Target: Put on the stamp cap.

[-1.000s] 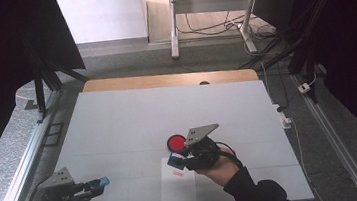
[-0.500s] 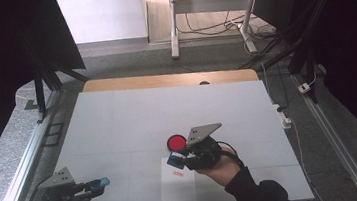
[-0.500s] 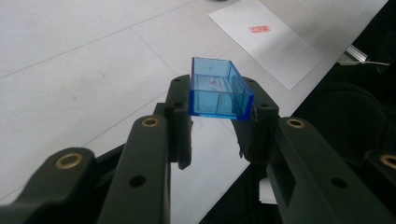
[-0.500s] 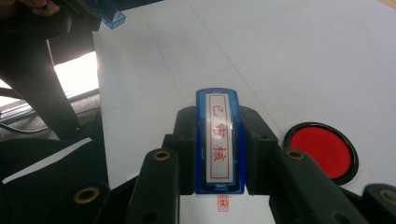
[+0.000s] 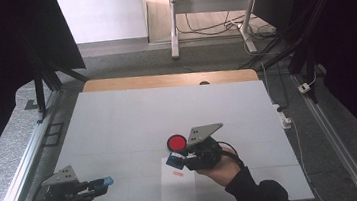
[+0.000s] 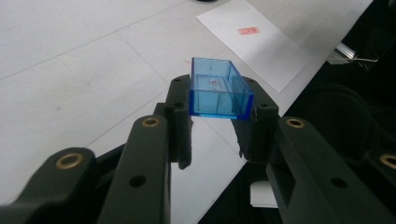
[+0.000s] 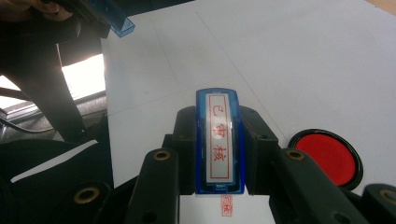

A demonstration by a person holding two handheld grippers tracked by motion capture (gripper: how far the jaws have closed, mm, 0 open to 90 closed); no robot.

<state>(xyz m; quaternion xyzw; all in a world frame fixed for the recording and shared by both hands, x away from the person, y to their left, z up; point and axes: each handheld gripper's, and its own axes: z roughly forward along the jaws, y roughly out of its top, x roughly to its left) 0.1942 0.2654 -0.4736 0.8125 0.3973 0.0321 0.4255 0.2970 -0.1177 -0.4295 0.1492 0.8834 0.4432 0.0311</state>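
A: What is the left gripper (image 5: 105,181) holding?

B: A clear blue cap (image 6: 219,89). The jaws are clamped on its two sides, with the open end facing the camera in the left gripper view. It sits at the near left corner of the bench (image 5: 167,111), held just above the surface and pointing right.

A: And the right gripper (image 5: 175,159)?

B: Closed on a stamp (image 7: 219,140), blue casing with a white label on top bearing red characters in a red frame. The jaws press its long sides. From the high view it is near the middle of the bench, toward the near edge, over the far end of a sheet of paper (image 5: 178,188).

A: Is the stamp touching the paper?

B: Cannot tell. In the right gripper view a red mark (image 7: 226,203) shows on the paper just below the stamp's near end. The same mark (image 5: 177,174) shows in the high view, just near of the gripper.

A: What else is out there?

B: A round ink pad (image 5: 176,142), red in a black rim, lid off, just far of the right gripper. In the right gripper view the pad (image 7: 328,156) lies right of the jaws, apart from them. The two grippers are well apart, the left one seen at the top left of the right gripper view.
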